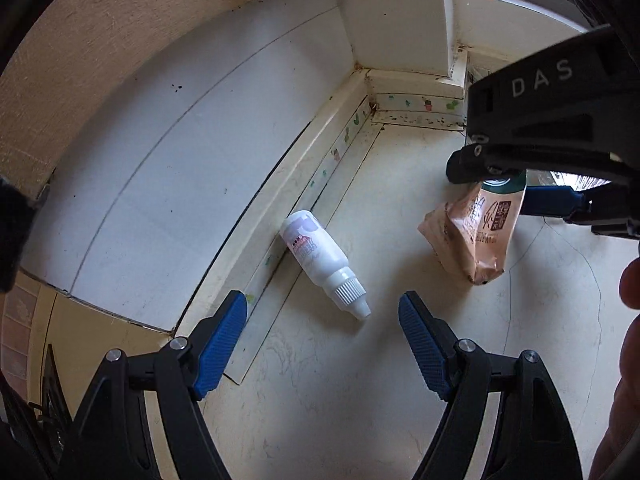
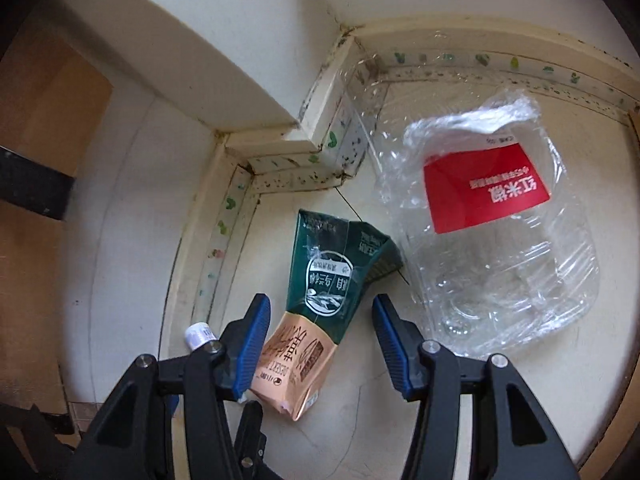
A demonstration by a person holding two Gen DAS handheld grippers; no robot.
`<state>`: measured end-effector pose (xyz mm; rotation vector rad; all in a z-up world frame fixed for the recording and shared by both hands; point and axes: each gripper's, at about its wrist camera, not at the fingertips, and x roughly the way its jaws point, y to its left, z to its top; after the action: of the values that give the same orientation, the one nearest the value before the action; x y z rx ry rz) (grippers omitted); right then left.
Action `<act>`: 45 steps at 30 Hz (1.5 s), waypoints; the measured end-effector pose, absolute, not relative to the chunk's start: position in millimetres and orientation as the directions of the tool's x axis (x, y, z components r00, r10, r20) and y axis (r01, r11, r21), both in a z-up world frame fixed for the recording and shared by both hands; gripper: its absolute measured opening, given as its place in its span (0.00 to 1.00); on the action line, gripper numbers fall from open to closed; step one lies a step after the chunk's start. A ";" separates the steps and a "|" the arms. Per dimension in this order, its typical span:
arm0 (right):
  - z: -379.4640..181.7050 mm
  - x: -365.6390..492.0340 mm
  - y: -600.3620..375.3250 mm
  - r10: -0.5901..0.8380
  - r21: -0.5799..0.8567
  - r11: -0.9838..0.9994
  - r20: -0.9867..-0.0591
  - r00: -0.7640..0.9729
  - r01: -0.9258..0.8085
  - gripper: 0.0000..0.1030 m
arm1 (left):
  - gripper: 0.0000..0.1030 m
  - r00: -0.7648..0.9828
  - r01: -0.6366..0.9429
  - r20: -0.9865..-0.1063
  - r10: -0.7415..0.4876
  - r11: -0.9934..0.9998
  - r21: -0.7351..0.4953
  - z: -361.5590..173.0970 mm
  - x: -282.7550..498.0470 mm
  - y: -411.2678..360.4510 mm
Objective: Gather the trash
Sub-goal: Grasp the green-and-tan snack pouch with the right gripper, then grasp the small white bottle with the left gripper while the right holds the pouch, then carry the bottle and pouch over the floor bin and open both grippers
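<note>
Trash is scattered on the floor: the white bottle [image 1: 324,264] at frame centre could be rolled away if nudged by the left gripper [image 1: 322,346], while the carton [image 2: 316,312] is straddled by the right gripper [image 2: 318,344], both empty and wide apart.

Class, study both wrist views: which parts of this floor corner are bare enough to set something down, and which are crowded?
Bare floor lies below the white bottle, between the left gripper's fingers. It is crowded near the baseboard: carton, then clear plastic packaging beside it.
</note>
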<state>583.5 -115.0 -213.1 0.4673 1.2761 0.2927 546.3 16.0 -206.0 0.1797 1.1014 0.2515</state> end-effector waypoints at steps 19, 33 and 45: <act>-200.5 531.1 -175.2 0.460 0.477 0.879 -0.854 0.242 0.015 0.28 | 0.65 0.409 -0.131 -0.885 0.222 0.974 0.184 -219.5 575.3 10.1; -193.8 511.2 -174.1 0.453 0.453 0.889 -0.853 0.261 -0.064 0.28 | 0.22 0.400 -0.279 -0.899 0.178 0.958 0.065 -222.2 600.1 26.7; -179.5 473.9 -179.4 0.463 0.459 0.885 -0.845 0.268 -0.081 0.28 | 0.22 0.415 -0.179 -0.901 0.127 0.982 0.056 -203.7 538.6 1.1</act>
<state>473.9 -179.4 -179.5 0.3563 1.2522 0.3773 538.6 1.1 -203.7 -0.0513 1.1272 0.1921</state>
